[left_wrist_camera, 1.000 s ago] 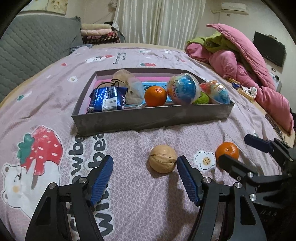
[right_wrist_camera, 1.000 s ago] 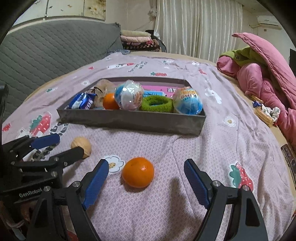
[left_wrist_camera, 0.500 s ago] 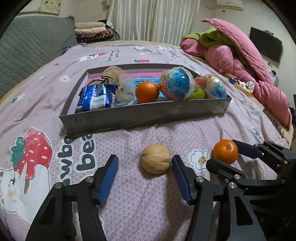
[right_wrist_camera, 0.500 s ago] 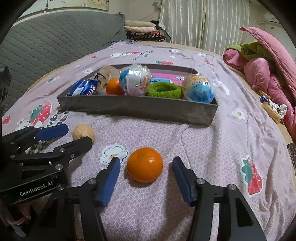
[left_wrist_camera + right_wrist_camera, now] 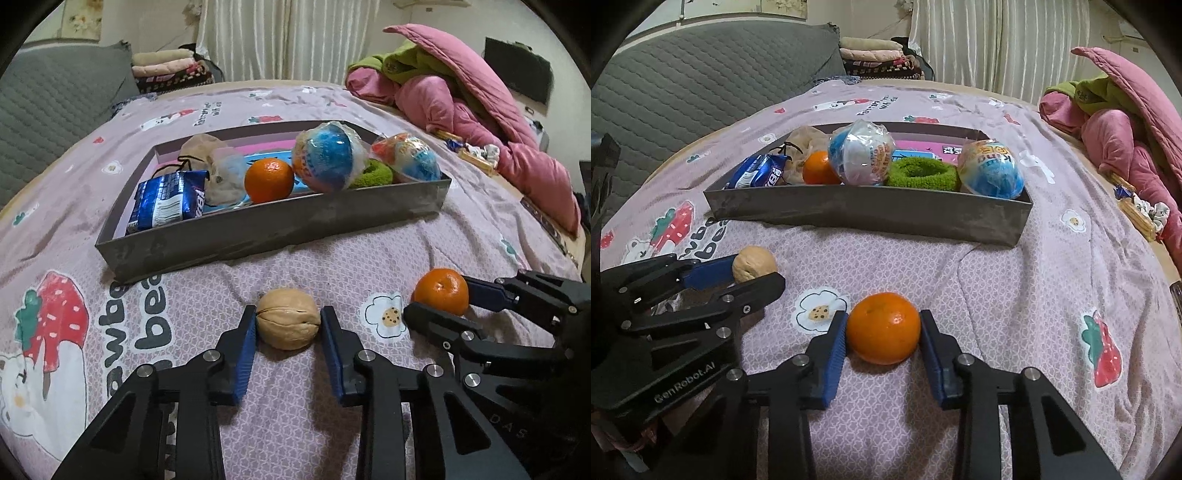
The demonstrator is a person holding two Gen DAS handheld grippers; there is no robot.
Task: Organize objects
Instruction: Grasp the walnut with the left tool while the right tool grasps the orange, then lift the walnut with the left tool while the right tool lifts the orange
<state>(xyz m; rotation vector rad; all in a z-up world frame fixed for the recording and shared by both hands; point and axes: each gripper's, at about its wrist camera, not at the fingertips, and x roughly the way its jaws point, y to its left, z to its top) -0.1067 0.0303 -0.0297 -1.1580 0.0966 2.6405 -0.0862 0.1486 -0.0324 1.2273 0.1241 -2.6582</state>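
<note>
A: Our left gripper (image 5: 288, 328) has just been closing, pads now pressing the walnut (image 5: 288, 318) on the bedspread (image 5: 480, 229).

B: And our right gripper (image 5: 882, 332) has closed onto the orange (image 5: 883, 327). Both are round; lift carelessly and they could squirt out before the tray (image 5: 258, 230).

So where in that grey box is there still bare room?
The tray is crowded along its near wall: snack packet, orange, two wrapped balls, green ring. Bare pink floor shows only along the far wall, behind the ring.
</note>
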